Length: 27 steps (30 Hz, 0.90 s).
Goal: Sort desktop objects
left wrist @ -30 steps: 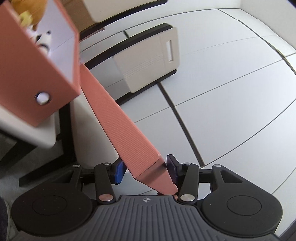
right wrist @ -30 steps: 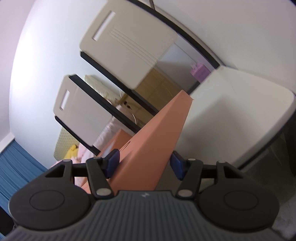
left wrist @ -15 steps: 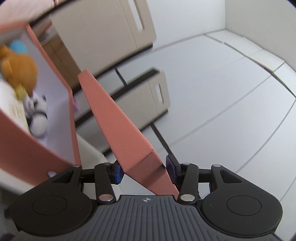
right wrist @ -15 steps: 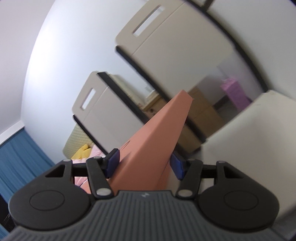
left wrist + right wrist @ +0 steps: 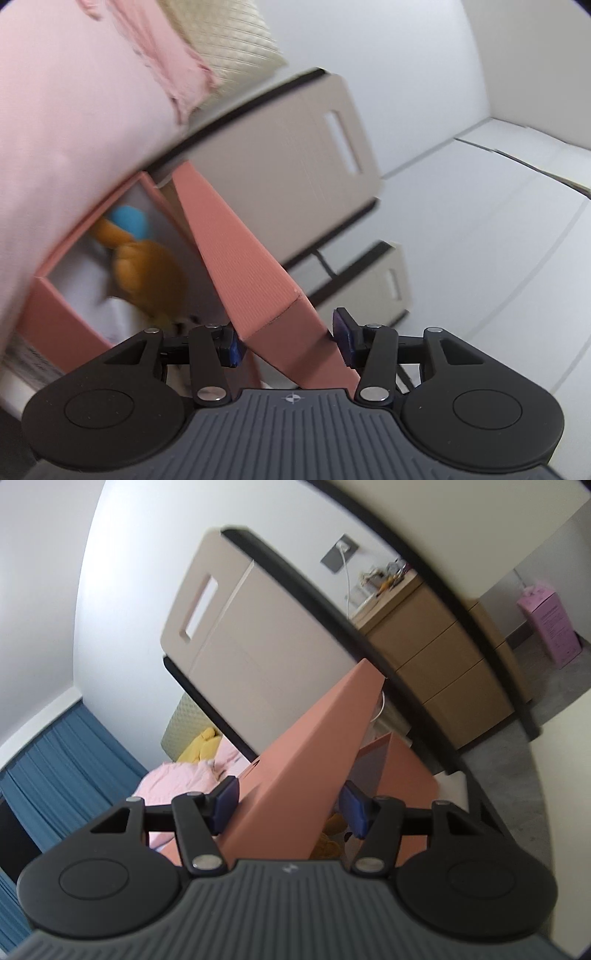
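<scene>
My left gripper is shut on one end of a salmon-pink box lid, which slants up and left. My right gripper is shut on the lid's other end. Below the lid stands the open salmon-pink box, also in the right wrist view. In it lie an orange plush toy and a blue ball-like thing. The plush also shows under the lid in the right wrist view.
Two beige panels with slot handles stand on black rails against the white wall. A bed with pink bedding is at left. A wooden drawer unit, a pink carton and blue curtains show in the right wrist view.
Both grippers have swung with the lid over the box. The open box now fills more of the left wrist view, and its side appears under the lid in the right wrist view.
</scene>
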Each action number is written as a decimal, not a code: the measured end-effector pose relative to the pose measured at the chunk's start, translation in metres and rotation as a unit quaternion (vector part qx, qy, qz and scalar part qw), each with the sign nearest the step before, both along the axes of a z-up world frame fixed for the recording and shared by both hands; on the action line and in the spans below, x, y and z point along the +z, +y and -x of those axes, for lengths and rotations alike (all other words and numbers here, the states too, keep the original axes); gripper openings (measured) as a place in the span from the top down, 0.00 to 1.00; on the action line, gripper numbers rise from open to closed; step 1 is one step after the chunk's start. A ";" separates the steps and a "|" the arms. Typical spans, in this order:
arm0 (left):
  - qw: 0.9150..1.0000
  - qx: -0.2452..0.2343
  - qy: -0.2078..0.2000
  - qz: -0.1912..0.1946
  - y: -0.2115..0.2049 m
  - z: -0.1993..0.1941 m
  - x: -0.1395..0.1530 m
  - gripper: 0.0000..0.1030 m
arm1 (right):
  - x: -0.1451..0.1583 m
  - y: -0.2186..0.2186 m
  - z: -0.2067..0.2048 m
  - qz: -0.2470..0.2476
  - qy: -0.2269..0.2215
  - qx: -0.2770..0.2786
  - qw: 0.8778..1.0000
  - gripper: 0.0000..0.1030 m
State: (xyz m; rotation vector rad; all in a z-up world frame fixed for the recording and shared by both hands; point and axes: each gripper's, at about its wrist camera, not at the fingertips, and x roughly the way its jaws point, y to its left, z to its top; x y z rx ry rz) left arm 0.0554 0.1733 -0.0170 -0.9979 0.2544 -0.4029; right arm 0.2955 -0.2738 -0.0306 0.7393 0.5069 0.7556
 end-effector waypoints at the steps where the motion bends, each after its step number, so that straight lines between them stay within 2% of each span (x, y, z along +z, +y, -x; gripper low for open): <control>1: 1.000 0.003 0.005 -0.002 0.001 -0.001 -0.002 0.49 | -0.006 0.005 -0.004 0.000 0.006 0.002 1.000 0.42; 5: 1.000 0.003 0.024 -0.016 0.002 -0.005 -0.011 0.45 | -0.026 0.018 -0.015 0.006 0.035 0.007 0.999 0.41; 14: 0.997 -0.001 0.064 -0.044 -0.002 -0.013 -0.024 0.34 | -0.034 0.022 -0.012 0.003 0.029 -0.018 0.999 0.45; 17: 0.995 -0.006 0.070 -0.075 -0.011 -0.011 -0.021 0.30 | -0.034 0.026 -0.009 0.003 0.027 -0.025 0.999 0.45; 21: 0.979 -0.004 0.069 -0.191 -0.043 -0.007 -0.010 0.28 | -0.035 0.033 -0.001 0.012 0.019 -0.036 0.999 0.45; 23: 0.970 -0.021 0.070 -0.230 -0.058 -0.006 -0.010 0.28 | -0.035 0.036 0.003 0.019 0.018 -0.040 0.999 0.45; 27: 0.945 -0.034 0.041 -0.321 -0.093 0.001 -0.008 0.28 | -0.038 0.043 0.008 0.045 0.010 -0.047 0.998 0.44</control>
